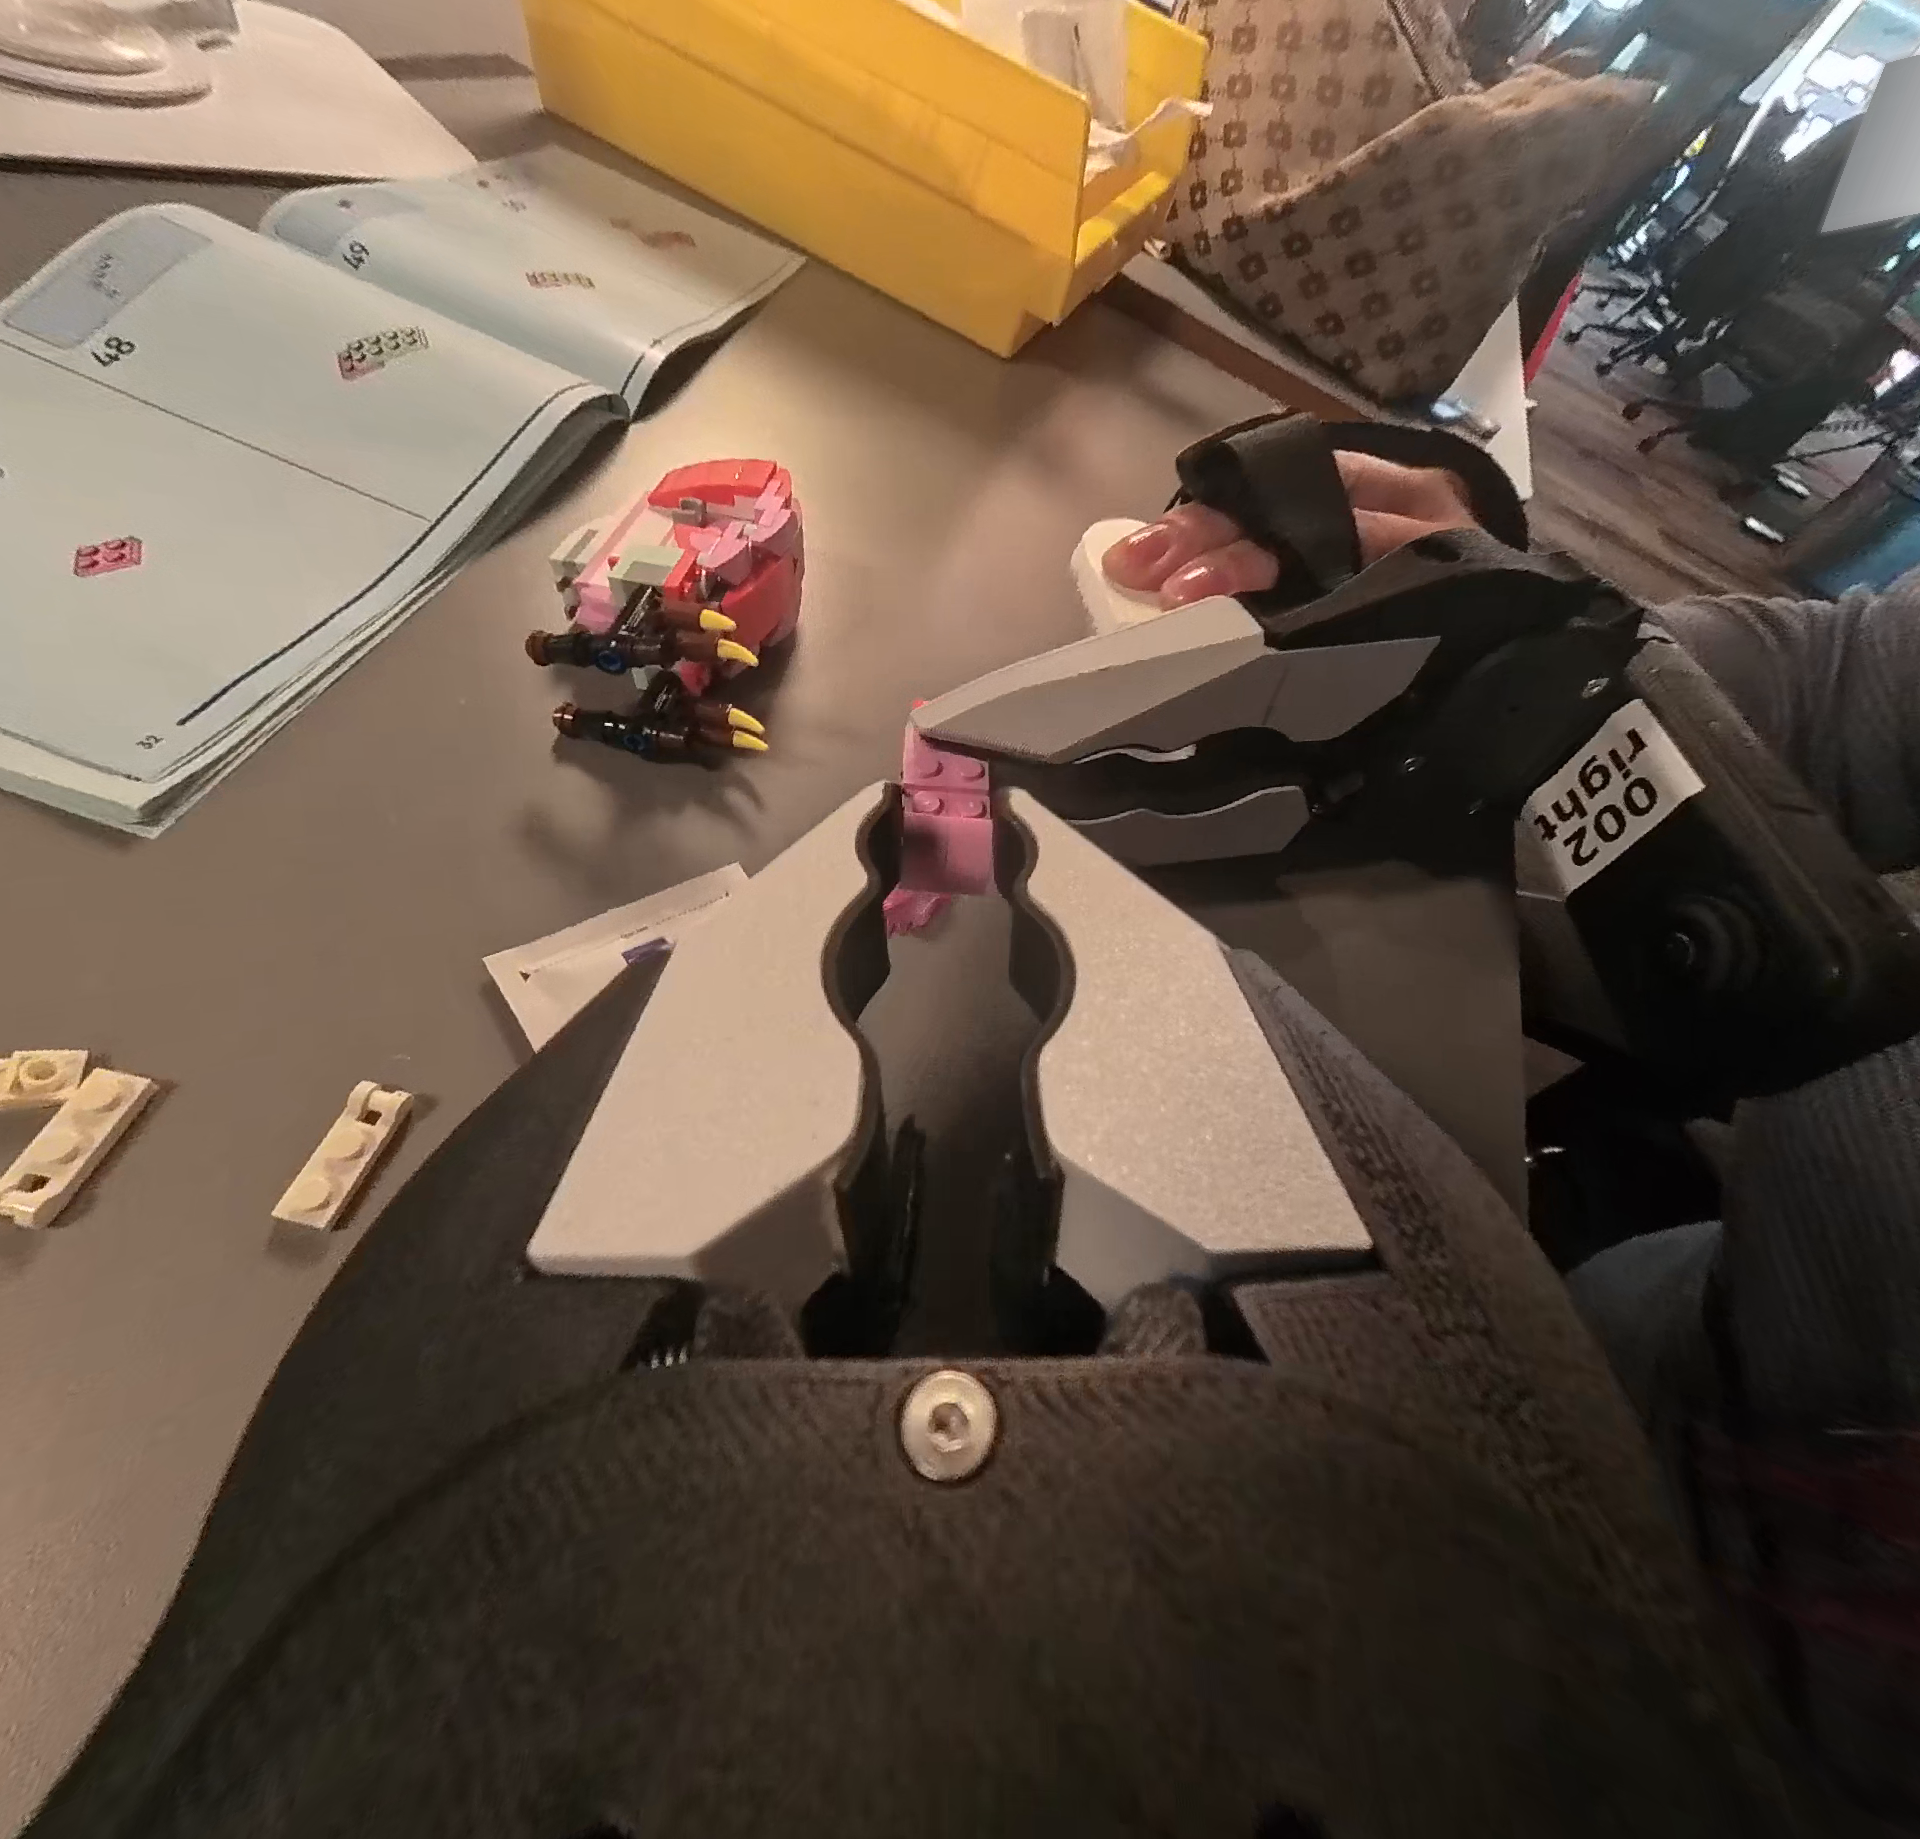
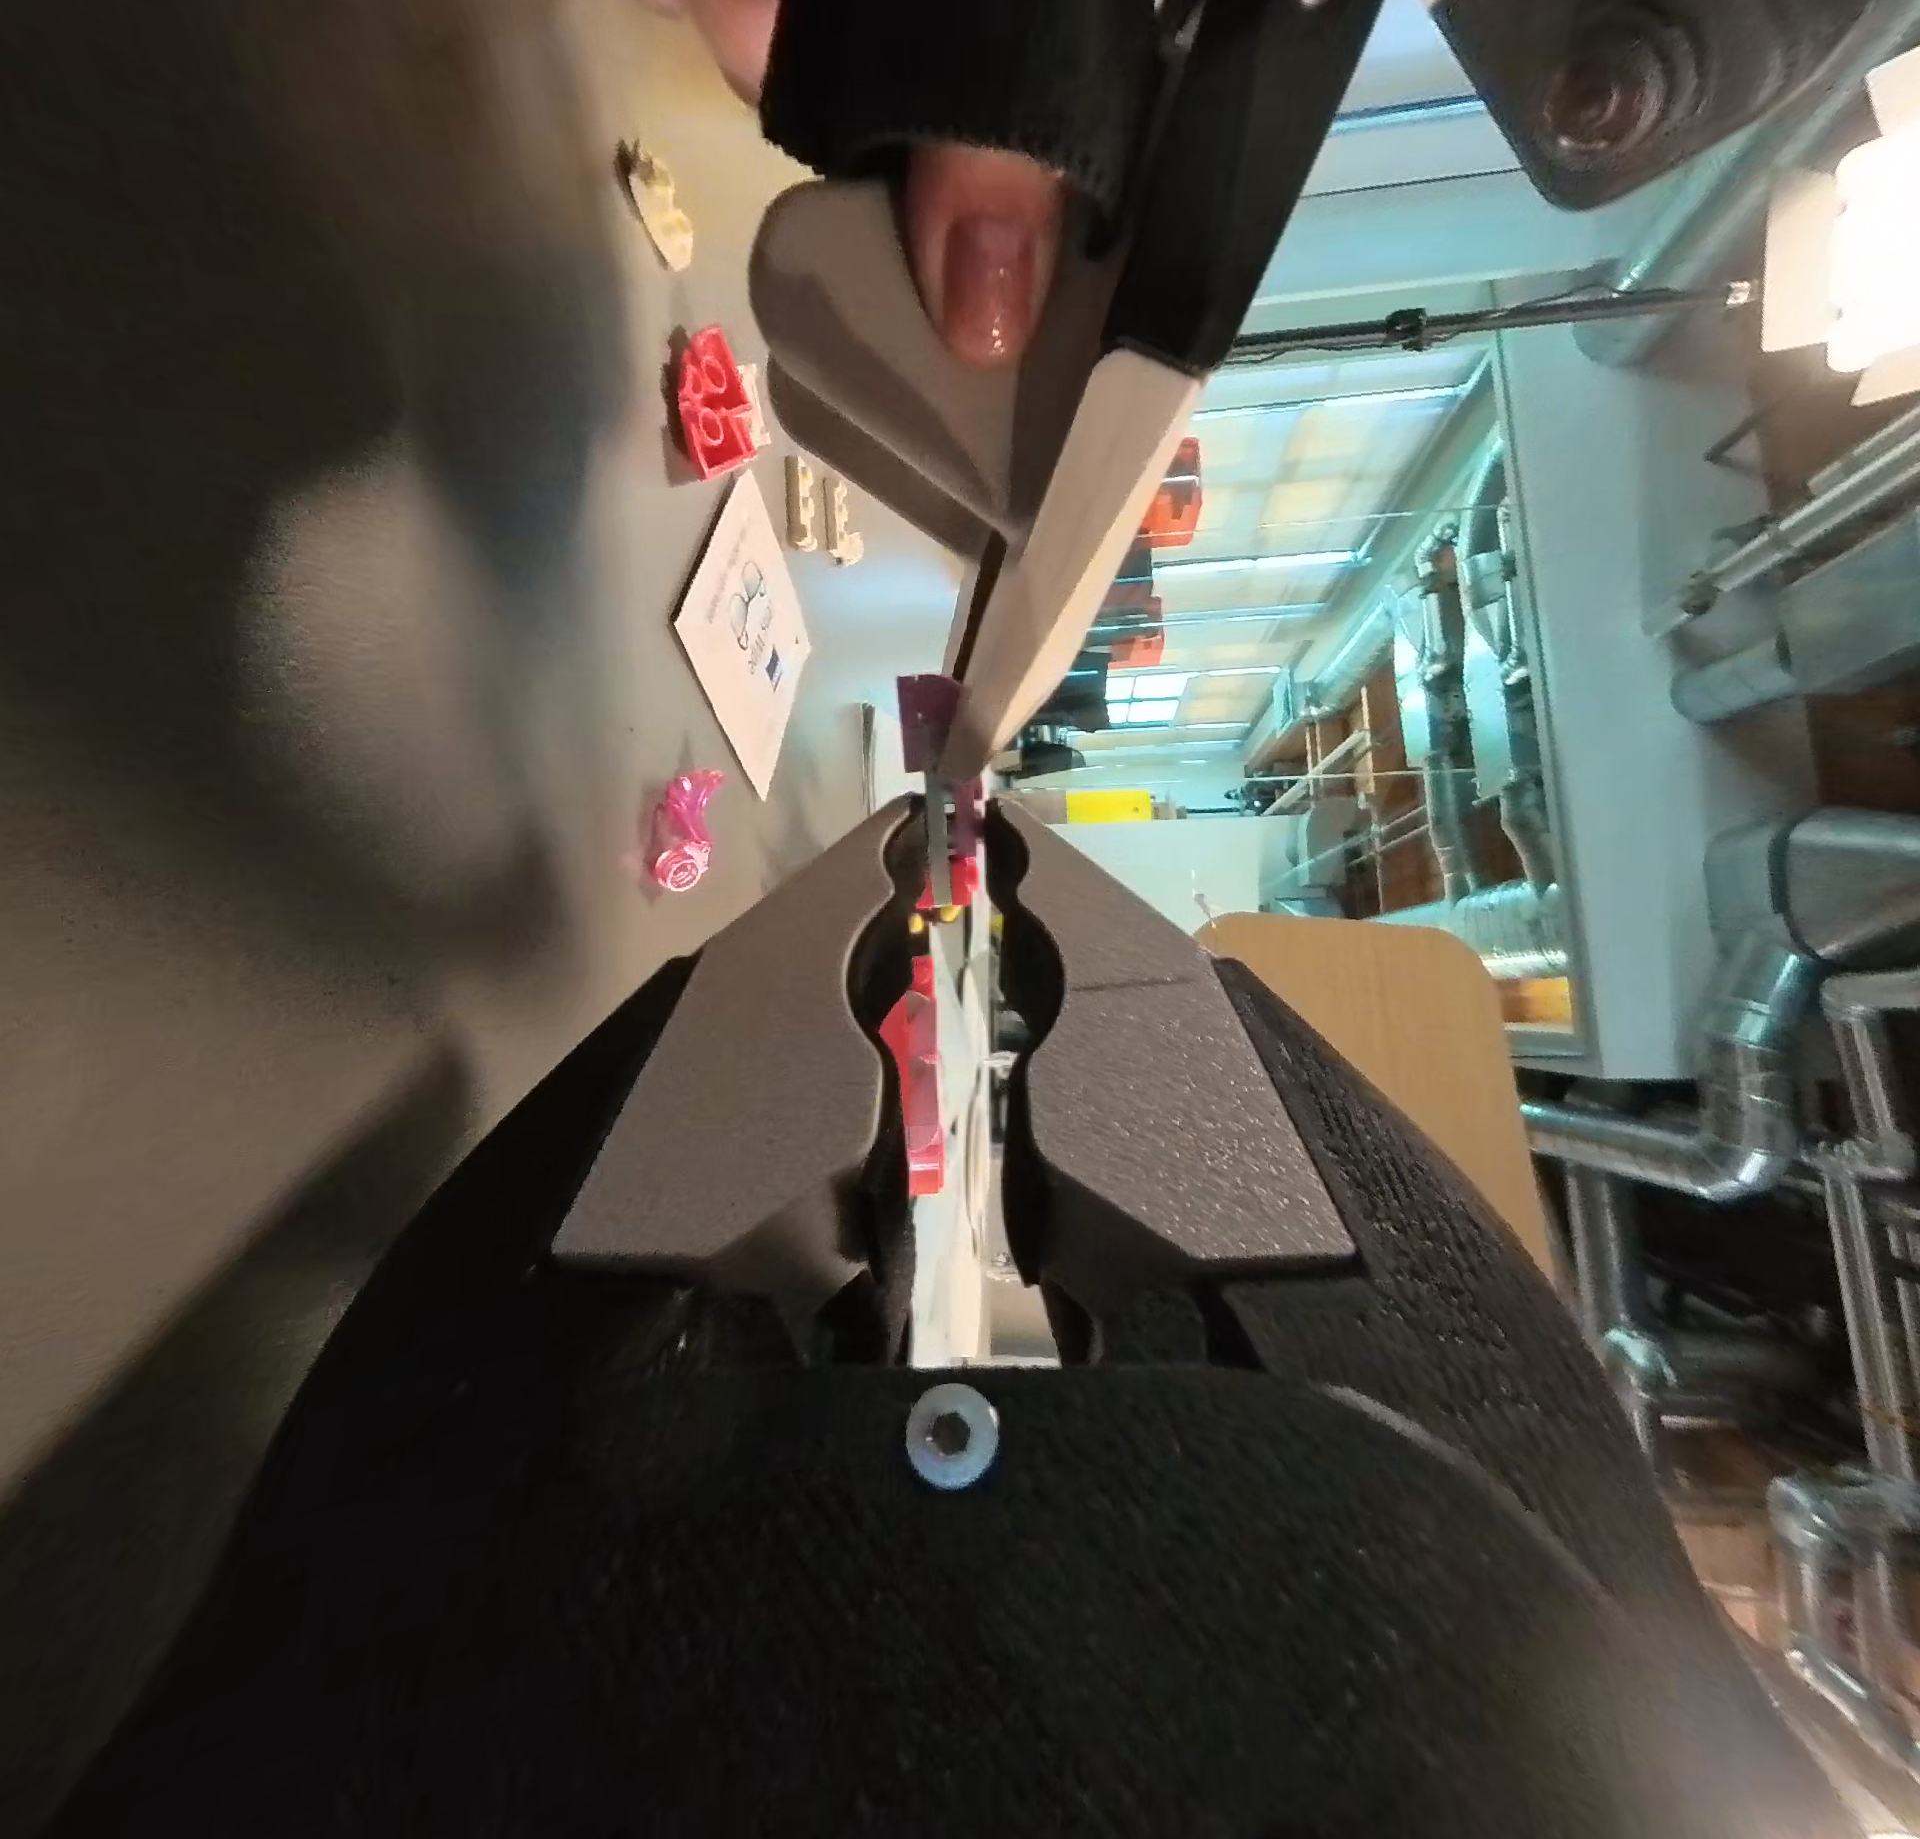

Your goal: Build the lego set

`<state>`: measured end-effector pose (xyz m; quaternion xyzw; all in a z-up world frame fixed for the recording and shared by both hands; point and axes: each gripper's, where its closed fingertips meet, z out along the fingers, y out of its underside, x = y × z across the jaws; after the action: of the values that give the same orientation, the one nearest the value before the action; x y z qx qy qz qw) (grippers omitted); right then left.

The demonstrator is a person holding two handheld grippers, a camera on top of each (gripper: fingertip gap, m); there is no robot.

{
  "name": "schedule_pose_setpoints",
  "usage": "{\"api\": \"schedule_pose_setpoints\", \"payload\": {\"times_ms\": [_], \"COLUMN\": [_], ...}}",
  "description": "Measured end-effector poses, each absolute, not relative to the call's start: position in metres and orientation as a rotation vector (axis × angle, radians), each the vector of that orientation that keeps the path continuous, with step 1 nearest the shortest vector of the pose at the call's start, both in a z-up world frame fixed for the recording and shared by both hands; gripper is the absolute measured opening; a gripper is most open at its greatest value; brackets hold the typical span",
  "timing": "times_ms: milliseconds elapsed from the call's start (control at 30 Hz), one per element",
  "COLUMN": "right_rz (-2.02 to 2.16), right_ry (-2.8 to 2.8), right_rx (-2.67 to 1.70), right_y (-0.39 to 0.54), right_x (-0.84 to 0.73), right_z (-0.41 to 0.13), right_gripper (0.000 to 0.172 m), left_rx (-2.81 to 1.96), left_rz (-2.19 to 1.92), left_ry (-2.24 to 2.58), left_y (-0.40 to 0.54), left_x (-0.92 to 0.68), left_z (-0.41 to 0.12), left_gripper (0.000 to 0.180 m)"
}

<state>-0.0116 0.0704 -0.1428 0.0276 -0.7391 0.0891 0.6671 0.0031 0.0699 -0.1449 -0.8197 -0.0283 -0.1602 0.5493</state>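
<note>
Left wrist view: the left gripper is narrowed onto a pink brick stack, one fingertip pressed against each side of it, with the studded faces towards the camera. The right gripper comes in from the right of the stack; its upper finger lies over the stack's far end, and in the right wrist view the right gripper is narrowed on a thin grey and purple part at that same end. Risk, as a judgement: the left grip is at the very fingertips, so a push from the right gripper could pivot the stack or pop it free onto the worktop. A skewed push could also split the stack. Beyond the stack and to its left lies a red and pink model with yellow claws. Further left lies an open booklet. A white card lies just left of the stack, and cream plates lie well to its left, nearer the camera.
</note>
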Motion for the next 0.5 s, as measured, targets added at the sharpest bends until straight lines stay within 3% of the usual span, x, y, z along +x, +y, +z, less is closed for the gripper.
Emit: {"api": "schedule_pose_setpoints", "payload": {"times_ms": [167, 500], "right_rz": [0.203, 0.210], "right_ry": [-1.645, -1.617], "right_rx": [0.052, 0.060], "right_y": [0.0723, 0.0705], "right_x": [-0.0119, -0.0108], "right_z": [-0.1381, -0.1331], "right_gripper": [0.008, 0.008], "left_rx": [-1.900, -1.881], "left_rz": [-0.438, -0.431], "left_ry": [-0.074, -0.073], "left_y": [0.0694, 0.0685], "left_x": [0.0064, 0.0062], "left_z": [-0.1395, -0.1368], "left_gripper": [0.024, 0.019]}}
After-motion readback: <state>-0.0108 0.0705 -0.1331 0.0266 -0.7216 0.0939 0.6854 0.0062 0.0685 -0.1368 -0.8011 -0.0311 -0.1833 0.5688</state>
